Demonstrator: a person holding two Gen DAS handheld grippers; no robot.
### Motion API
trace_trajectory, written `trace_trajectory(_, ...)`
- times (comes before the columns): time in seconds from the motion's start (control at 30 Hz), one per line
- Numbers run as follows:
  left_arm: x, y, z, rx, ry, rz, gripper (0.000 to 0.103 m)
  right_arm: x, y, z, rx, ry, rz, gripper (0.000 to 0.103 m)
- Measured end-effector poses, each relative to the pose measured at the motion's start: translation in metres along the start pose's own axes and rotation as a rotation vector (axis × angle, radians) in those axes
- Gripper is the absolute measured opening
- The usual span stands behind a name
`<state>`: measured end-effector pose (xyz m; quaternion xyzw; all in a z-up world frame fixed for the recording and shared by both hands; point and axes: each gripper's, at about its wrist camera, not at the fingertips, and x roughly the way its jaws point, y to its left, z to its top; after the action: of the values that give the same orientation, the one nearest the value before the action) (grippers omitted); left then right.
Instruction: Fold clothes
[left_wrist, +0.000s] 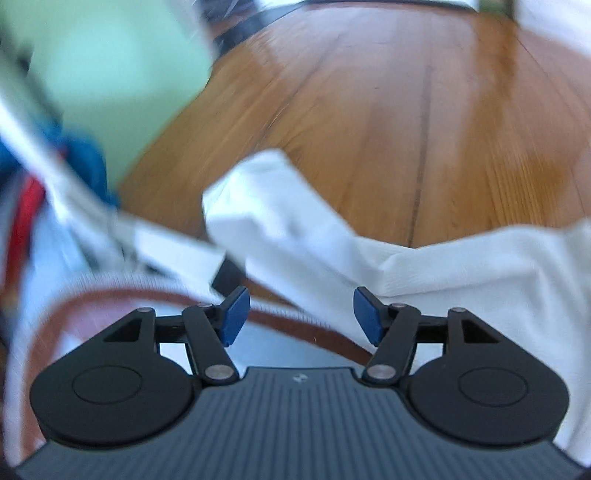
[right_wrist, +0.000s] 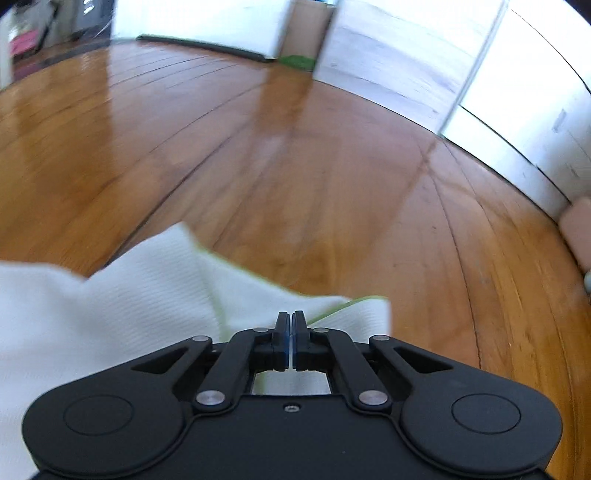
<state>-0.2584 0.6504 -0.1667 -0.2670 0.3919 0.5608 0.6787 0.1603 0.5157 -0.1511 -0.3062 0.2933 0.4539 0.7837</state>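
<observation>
A white garment lies rumpled on the wooden floor. A brown-trimmed round edge of it curves right under my left gripper. That gripper is open, its blue pads wide apart with nothing between them. In the right wrist view the same white ribbed garment spreads to the left and below. My right gripper is shut on its edge, near a corner with a thin green line. Both views are motion-blurred.
Pale green surface at far left, with blue cloth and something red beside it. White walls and a glass door bound the floor at the right. A pinkish box sits at the right edge.
</observation>
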Motion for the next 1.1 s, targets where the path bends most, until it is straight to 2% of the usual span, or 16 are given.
trace_trajectory(0.17, 0.022, 0.025, -0.013, -0.297, 0.075, -0.249, 0.063, -0.009, -0.016, -0.001, 0.114, 0.012, 0.162, 0.010)
trace_trajectory(0.2, 0.024, 0.021, -0.013, -0.294, 0.049, -0.229, 0.070, -0.011, -0.016, -0.002, 0.134, 0.021, 0.219, 0.015)
trace_trajectory(0.27, 0.026, 0.007, -0.013, -0.248, -0.031, -0.146, 0.089, -0.016, -0.009, -0.009, 0.163, 0.075, 0.369, 0.061)
trace_trajectory(0.3, 0.030, 0.000, -0.012, -0.205, -0.051, -0.102, 0.094, -0.018, -0.006, -0.013, 0.168, 0.089, 0.421, 0.061)
trace_trajectory(0.37, 0.041, -0.015, -0.008, -0.106, -0.075, -0.012, 0.094, -0.022, -0.003, -0.019, 0.153, 0.078, 0.466, 0.061)
trace_trajectory(0.5, 0.047, -0.013, -0.003, -0.071, -0.121, 0.043, 0.092, -0.030, 0.005, -0.033, 0.122, 0.056, 0.556, 0.061)
trace_trajectory(0.57, 0.044, 0.001, -0.001, -0.109, -0.122, 0.046, 0.087, -0.033, 0.009, -0.039, 0.103, 0.049, 0.582, 0.061)
trace_trajectory(0.6, 0.044, 0.007, 0.001, -0.128, -0.124, 0.022, 0.074, -0.032, 0.012, -0.041, 0.086, 0.054, 0.561, 0.061)
trace_trajectory(0.63, 0.041, 0.010, 0.001, -0.137, -0.137, -0.017, 0.037, -0.031, 0.013, -0.043, 0.081, 0.059, 0.554, 0.061)
trace_trajectory(0.67, 0.037, 0.013, 0.002, -0.142, -0.155, -0.062, 0.010, -0.027, 0.013, -0.044, 0.093, 0.068, 0.564, 0.061)
trace_trajectory(0.7, 0.033, 0.016, 0.003, -0.147, -0.173, -0.106, 0.003, -0.024, 0.013, -0.046, 0.106, 0.079, 0.567, 0.061)
trace_trajectory(0.83, -0.024, 0.008, 0.002, -0.102, -0.401, -0.103, 0.003, -0.022, 0.016, -0.055, 0.080, 0.053, 0.544, 0.062)
trace_trajectory(0.93, -0.068, 0.025, 0.008, -0.130, -0.550, -0.023, 0.003, -0.027, 0.019, -0.052, 0.040, 0.055, 0.537, 0.065)
trace_trajectory(0.97, -0.081, 0.033, 0.010, -0.141, -0.599, 0.012, 0.003, -0.028, 0.016, -0.052, 0.027, 0.058, 0.547, 0.072)
trace_trajectory(1.03, -0.095, 0.049, 0.001, -0.161, -0.647, 0.067, 0.005, -0.028, 0.015, -0.054, 0.007, 0.049, 0.575, 0.081)
trace_trajectory(1.1, -0.099, 0.062, -0.010, -0.166, -0.660, 0.125, 0.009, -0.030, 0.021, -0.057, -0.048, 0.032, 0.555, 0.081)
